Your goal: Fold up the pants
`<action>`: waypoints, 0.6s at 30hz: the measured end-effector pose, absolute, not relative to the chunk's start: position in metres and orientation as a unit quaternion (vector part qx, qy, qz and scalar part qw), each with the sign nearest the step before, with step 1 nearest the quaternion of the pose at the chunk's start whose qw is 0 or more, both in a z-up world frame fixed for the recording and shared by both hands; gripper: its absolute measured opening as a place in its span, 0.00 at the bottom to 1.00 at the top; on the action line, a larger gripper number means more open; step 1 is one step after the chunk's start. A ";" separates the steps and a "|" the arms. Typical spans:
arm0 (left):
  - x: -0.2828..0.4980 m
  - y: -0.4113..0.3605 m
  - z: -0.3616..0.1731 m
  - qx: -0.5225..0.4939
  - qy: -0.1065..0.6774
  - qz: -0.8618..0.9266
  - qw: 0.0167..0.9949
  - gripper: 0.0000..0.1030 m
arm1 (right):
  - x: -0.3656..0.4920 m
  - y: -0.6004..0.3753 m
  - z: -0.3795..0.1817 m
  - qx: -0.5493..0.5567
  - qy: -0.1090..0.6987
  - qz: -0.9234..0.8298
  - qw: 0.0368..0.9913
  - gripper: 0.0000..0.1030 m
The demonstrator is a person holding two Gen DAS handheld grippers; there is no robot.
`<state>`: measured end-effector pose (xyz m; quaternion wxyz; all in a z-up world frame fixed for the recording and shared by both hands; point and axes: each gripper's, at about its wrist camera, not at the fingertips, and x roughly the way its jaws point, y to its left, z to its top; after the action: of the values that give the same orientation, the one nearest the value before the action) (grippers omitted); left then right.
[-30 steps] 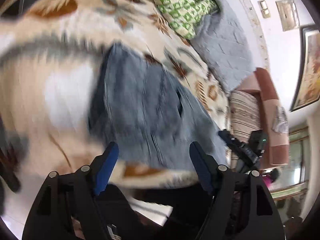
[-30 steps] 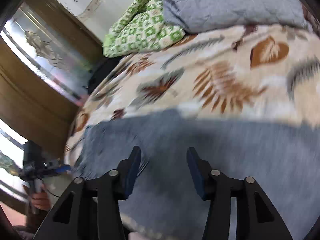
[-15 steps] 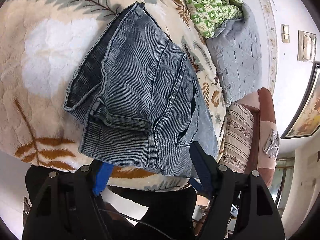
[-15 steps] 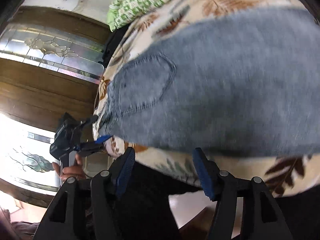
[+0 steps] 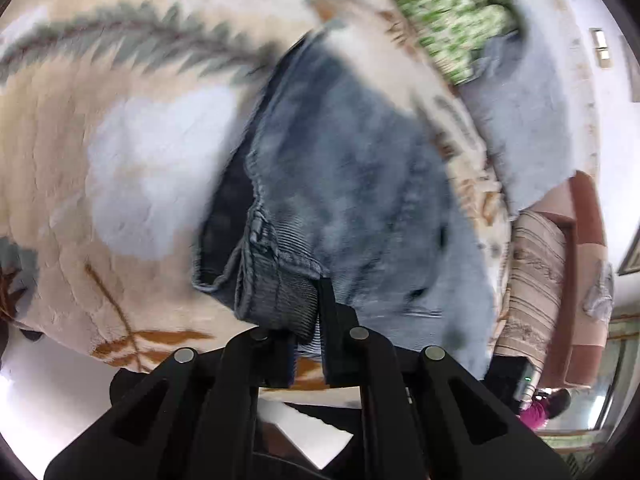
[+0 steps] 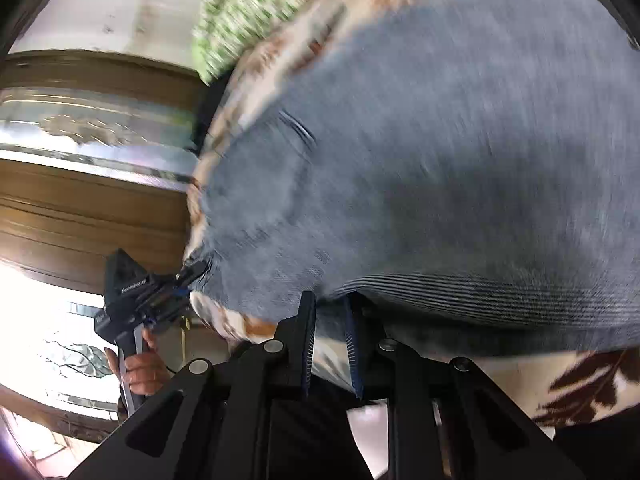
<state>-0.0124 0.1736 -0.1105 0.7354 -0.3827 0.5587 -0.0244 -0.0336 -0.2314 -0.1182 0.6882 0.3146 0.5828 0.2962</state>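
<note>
We've got the left gripper (image 5: 308, 312) clamped on the waistband corner of the denim pants (image 5: 352, 184), which lie on the leaf-print blanket (image 5: 120, 152) at the bed's near edge. Our right gripper (image 6: 330, 320) is closing, denim edge between its jaws. Both take the near edge, likely to lift it for a fold. The pants run lengthwise away toward the green-checked bedding (image 5: 444, 8).

- The leaf-print blanket (image 5: 132, 152) lies bare to the left of the jeans (image 5: 340, 184), leaving open room there.
- A green patterned quilt (image 5: 440, 4) and a grey quilt (image 5: 532, 120) are heaped at the bed's far end and block it.
- A striped cushion (image 5: 532, 280) crowds the right edge.
- A wooden door (image 6: 80, 216), blurred, seems to stand close beside the bed.
</note>
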 end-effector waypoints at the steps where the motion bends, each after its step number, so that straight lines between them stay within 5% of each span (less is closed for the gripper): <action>1: -0.017 0.176 -0.113 -0.396 0.551 -0.027 0.734 0.10 | -0.035 -0.234 -0.120 0.318 0.585 0.294 0.685 0.16; 5: -0.030 0.181 -0.103 -0.392 0.545 -0.037 0.740 0.22 | -0.041 -0.277 -0.103 0.344 0.549 0.278 0.709 0.27; 9: -0.037 0.178 -0.096 -0.394 0.539 -0.041 0.743 0.46 | -0.035 -0.365 -0.082 0.380 0.483 0.188 0.766 0.39; 14: -0.026 0.164 -0.096 -0.379 0.552 -0.028 0.742 0.50 | -0.016 -0.500 -0.063 0.372 0.413 0.011 0.831 0.53; 18: -0.019 0.155 -0.097 -0.361 0.565 -0.005 0.742 0.52 | 0.015 -0.532 -0.081 0.372 0.427 -0.023 0.824 0.54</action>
<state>-0.0192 0.1549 -0.0972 0.7415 -0.3613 0.5653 -0.0055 0.0149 -0.5317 -0.0807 0.8237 0.3724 0.4270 -0.0232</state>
